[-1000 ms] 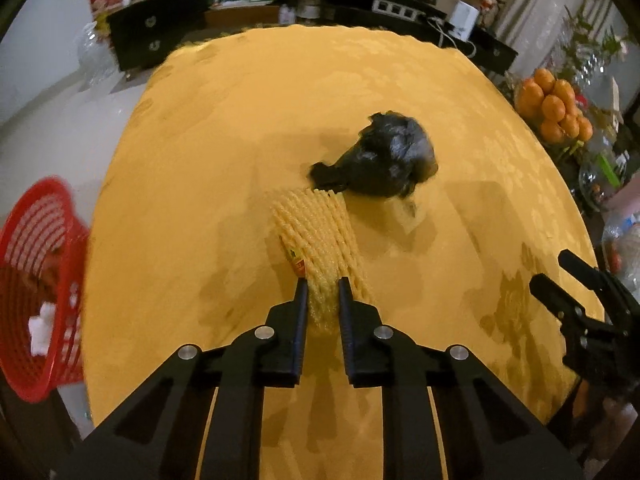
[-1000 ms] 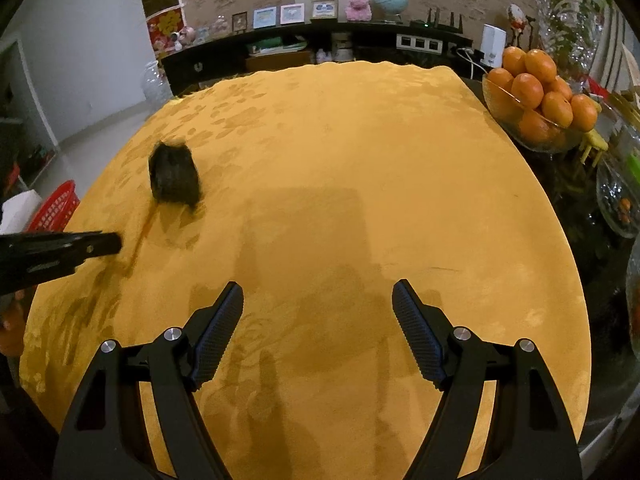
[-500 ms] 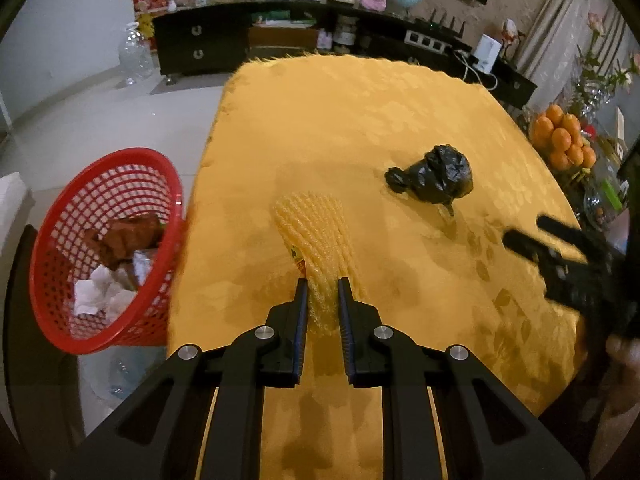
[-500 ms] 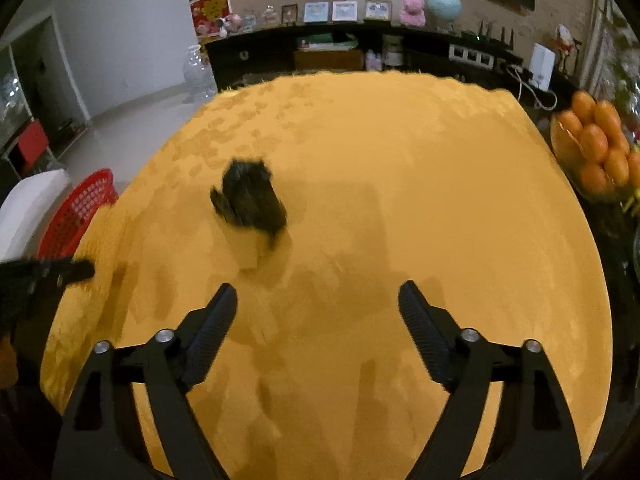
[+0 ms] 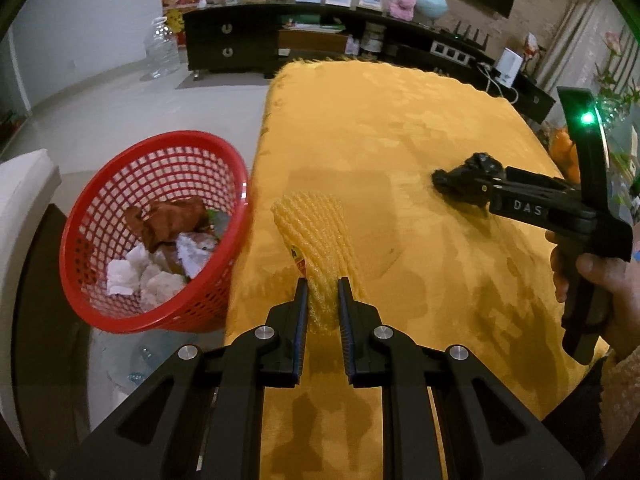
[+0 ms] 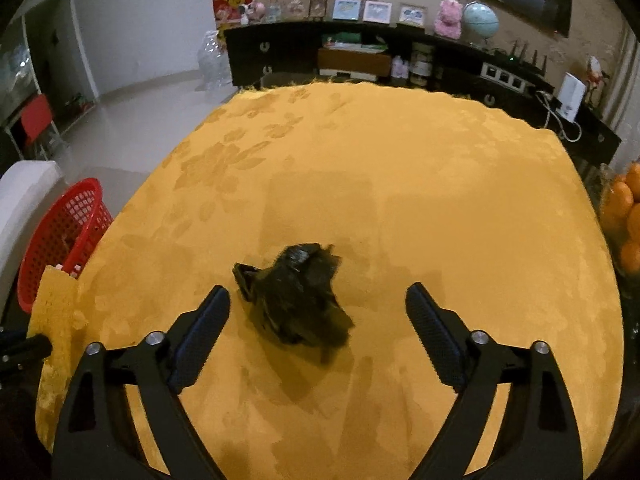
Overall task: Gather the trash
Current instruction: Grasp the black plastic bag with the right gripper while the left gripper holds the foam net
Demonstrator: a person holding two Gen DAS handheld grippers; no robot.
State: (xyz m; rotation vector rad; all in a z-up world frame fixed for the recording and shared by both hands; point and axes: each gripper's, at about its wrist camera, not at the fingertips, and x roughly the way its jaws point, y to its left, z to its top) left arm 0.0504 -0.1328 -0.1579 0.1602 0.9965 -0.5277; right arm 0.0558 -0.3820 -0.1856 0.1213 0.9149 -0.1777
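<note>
My left gripper (image 5: 323,292) is shut on a yellow foam fruit net (image 5: 316,236) and holds it over the left edge of the yellow-clothed table (image 5: 400,128), beside a red basket (image 5: 120,184) that holds paper and wrapper trash. The net also shows in the right wrist view (image 6: 56,300). My right gripper (image 6: 318,304) is open, its fingers on either side of a crumpled black plastic bag (image 6: 298,300) that lies on the cloth. In the left wrist view the right gripper (image 5: 464,188) hides most of the bag.
A bowl of oranges (image 6: 624,224) stands at the table's right edge. A dark sideboard (image 6: 360,56) with frames, a globe and a pink toy runs along the back wall. A white chair (image 5: 20,208) is left of the basket. A large clear bottle (image 5: 162,50) stands on the floor.
My left gripper has carried the foam net left, toward the table edge and the red basket. My right gripper has moved forward and left until the black bag lies between its open fingers.
</note>
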